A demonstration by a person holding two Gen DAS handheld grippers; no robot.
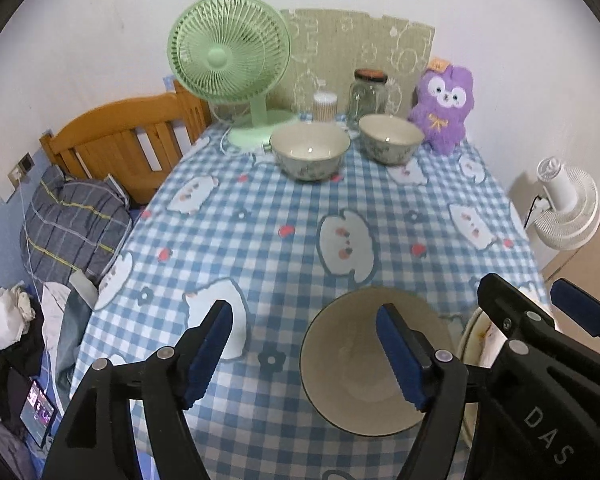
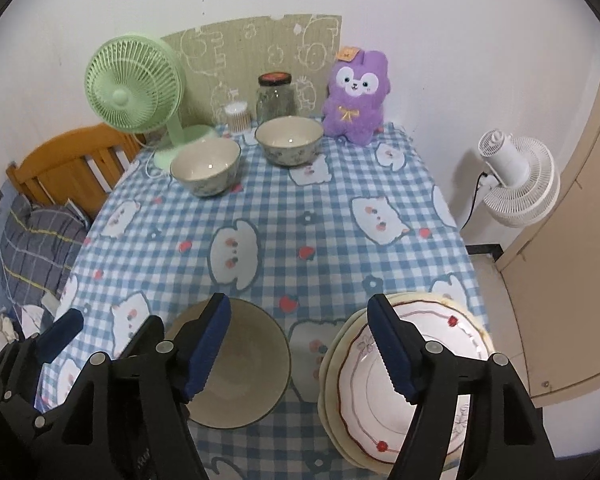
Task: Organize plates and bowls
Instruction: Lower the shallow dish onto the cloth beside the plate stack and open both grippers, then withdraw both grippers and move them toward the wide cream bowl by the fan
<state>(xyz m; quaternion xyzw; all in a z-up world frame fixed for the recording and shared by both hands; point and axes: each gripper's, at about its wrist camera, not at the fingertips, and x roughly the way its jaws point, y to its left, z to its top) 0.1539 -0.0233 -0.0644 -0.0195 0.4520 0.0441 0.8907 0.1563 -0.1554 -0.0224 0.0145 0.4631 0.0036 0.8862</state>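
A large beige bowl (image 1: 364, 356) (image 2: 244, 368) sits near the table's front edge. To its right lies a stack of plates (image 2: 416, 368), the top one white with a red rim; only its edge shows in the left wrist view (image 1: 474, 340). Two floral bowls stand at the back: one left (image 1: 310, 152) (image 2: 205, 165), one right (image 1: 391, 138) (image 2: 289, 139). My left gripper (image 1: 304, 354) is open and empty above the front of the table, its right finger over the big bowl. My right gripper (image 2: 298, 350) is open and empty, between the big bowl and the plates.
A green fan (image 1: 230, 56) (image 2: 134, 84), a cotton-swab tub (image 1: 325, 106), a glass jar (image 1: 368, 94) (image 2: 275, 96) and a purple plush (image 1: 444, 108) (image 2: 356, 94) line the back of the checked tablecloth (image 1: 260, 220). A wooden bed (image 1: 116, 148) is left; a white fan (image 2: 516, 180) is right.
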